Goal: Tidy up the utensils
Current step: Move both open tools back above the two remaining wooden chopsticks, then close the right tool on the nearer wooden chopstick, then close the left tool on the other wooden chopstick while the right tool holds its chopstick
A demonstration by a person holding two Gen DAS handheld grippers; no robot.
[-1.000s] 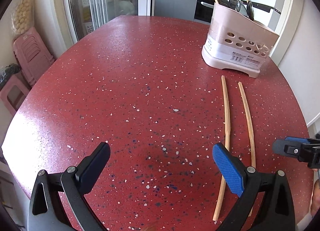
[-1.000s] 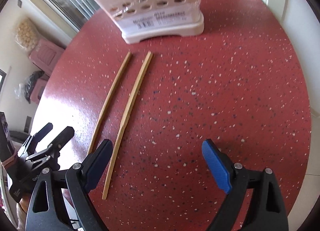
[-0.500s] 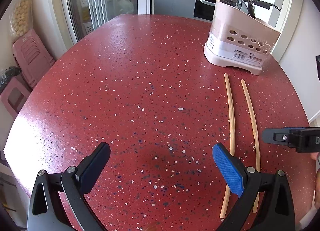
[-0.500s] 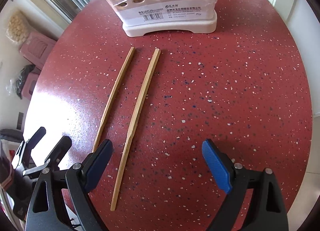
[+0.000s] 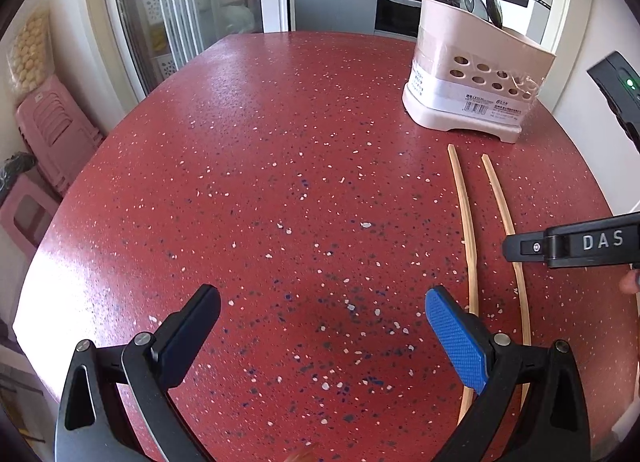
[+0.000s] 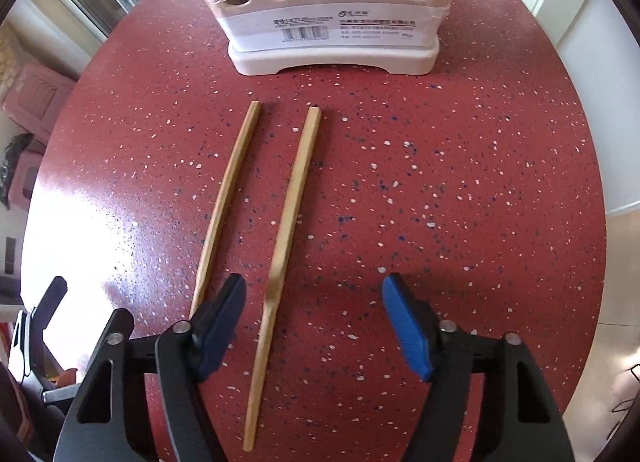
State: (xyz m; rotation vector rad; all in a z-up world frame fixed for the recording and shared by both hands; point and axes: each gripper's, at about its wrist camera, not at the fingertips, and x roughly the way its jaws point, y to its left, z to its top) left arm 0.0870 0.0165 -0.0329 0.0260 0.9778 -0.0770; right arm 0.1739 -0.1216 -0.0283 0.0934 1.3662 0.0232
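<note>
Wooden sticks, two of them, lie flat on the red table [image 6: 460,166]. They are chopsticks, side by side and a little apart, just in front of the white holder [image 6: 332,22].

The right chopstick [image 6: 286,230] runs long-ways from near the holder back toward the right claw [image 6: 316,322]. Its thick end points at the holder and its thin end points at the person. The thin part lies between the claw's two fingers, closer to the left finger. The fingers cross the stick's long line, so a squeeze would pinch it from both sides. The right claw has just been closing, but its pads do not touch the stick yet, so it is open.

The left chopstick [image 6: 226,198] lies just outside the left finger and runs almost the same way.

The left claw [image 5: 320,334] is wide open with only bare table between its fingers. Both sticks lie to its right. The right claw looks like the one to pick up.
</note>
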